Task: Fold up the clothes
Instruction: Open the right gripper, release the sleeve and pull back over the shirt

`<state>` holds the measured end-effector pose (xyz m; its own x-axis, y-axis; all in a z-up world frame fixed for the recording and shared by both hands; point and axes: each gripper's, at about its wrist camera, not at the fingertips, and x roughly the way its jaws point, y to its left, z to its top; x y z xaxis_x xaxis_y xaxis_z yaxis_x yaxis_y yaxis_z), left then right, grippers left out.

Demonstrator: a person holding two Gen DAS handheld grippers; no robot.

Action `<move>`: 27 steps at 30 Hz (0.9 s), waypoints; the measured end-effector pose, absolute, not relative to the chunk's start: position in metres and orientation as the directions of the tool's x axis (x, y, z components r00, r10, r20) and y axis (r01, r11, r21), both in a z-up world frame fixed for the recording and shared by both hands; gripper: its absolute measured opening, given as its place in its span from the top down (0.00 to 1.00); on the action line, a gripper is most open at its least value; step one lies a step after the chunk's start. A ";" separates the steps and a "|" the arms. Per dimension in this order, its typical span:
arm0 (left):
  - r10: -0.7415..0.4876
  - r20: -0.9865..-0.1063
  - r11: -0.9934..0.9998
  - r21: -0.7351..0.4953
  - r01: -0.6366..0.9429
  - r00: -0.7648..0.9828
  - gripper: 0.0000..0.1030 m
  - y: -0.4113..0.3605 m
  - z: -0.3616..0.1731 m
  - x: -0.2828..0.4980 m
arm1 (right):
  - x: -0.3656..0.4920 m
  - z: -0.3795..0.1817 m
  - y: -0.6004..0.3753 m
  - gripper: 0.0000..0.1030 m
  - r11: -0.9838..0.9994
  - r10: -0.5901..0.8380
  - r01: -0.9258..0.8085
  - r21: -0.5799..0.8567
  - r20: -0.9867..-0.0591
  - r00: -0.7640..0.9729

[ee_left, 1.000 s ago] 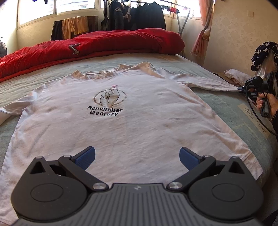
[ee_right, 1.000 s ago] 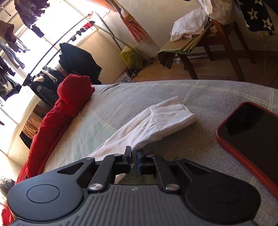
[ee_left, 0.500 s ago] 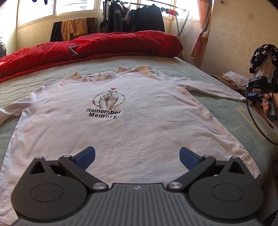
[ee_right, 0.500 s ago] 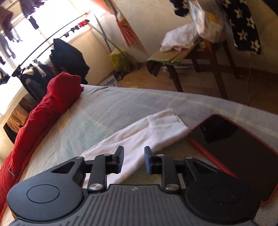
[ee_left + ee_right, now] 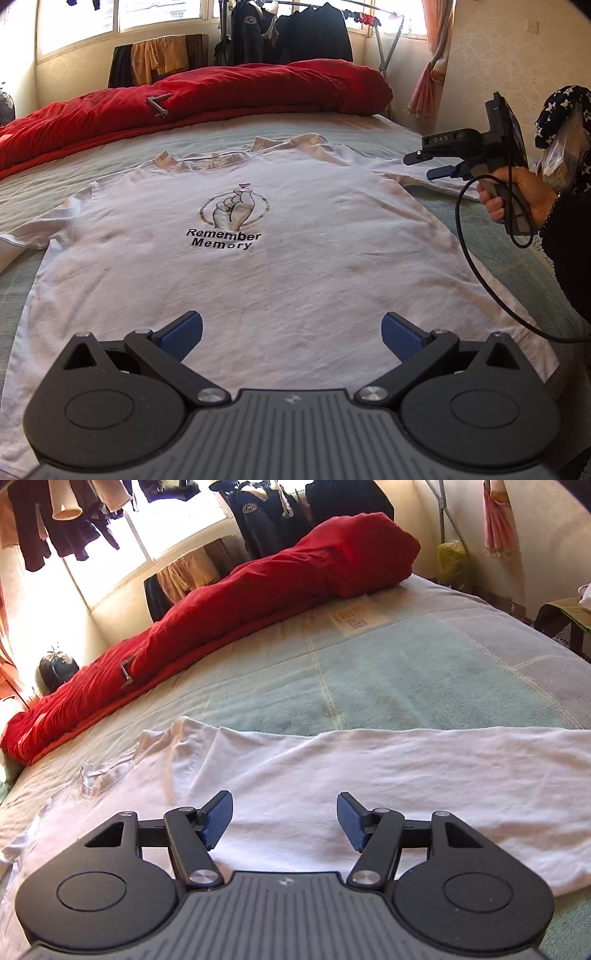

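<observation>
White t-shirt point(image 5: 280, 266) is lying flat, print side up, on the bed point(image 5: 110, 173), collar pointing toward the red duvet point(image 5: 207, 96) bunched along the far edge. Print is reading "Remember Memory" under a hand logo. Left sleeve point(image 5: 22, 236) is spreading out toward the left edge of the left wrist view; right sleeve point(image 5: 461, 760) is stretching straight out across the greenish sheet.

Left tool point(image 5: 291, 332) is hovering over the lower hem area, blue pads spread wide, gripping nothing; shirt fabric is showing in the gap beneath, not pinched.

Right tool point(image 5: 284, 821) is sitting above the shoulder and sleeve part of the shirt. Its jaws are opening, with only flat cloth visible below the gap, nothing clamped between the pads. In the left wrist view the same tool point(image 5: 428, 166) is hanging in the air at the right side of the shirt, clear of the fabric, with the person's right hand point(image 5: 517, 195) wrapping its handle and a black cable point(image 5: 476, 266) looping down from it.

Dark jackets are hanging on a clothes rack point(image 5: 295, 40) behind the bed, by the window. A small metal bracket point(image 5: 159, 107) is resting on the duvet.
</observation>
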<state>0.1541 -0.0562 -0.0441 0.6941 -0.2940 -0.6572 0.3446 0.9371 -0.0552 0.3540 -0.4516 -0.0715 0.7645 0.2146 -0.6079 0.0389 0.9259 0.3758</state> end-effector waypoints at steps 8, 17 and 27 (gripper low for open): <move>-0.293 -0.669 0.936 -0.055 0.347 0.684 0.01 -0.061 -0.050 0.160 | 0.312 -0.081 -0.592 0.35 0.876 -0.003 0.305 0.372 -0.630 0.777; -0.277 -0.668 0.940 -0.041 0.338 0.690 0.01 -0.064 -0.045 0.155 | 0.302 -0.052 -0.579 0.24 0.888 -0.087 0.360 0.286 -0.665 0.742; -0.262 -0.665 0.950 -0.051 0.307 0.699 0.01 -0.050 -0.045 0.150 | 0.356 -0.034 -0.397 0.20 0.985 0.158 -0.070 0.157 -0.667 0.728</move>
<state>0.1497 -0.0497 -0.0447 0.6991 -0.2618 -0.6654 0.3073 0.9502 -0.0509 0.3564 -0.3974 -0.0344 0.7282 0.1576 -0.6670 -0.0696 0.9852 0.1568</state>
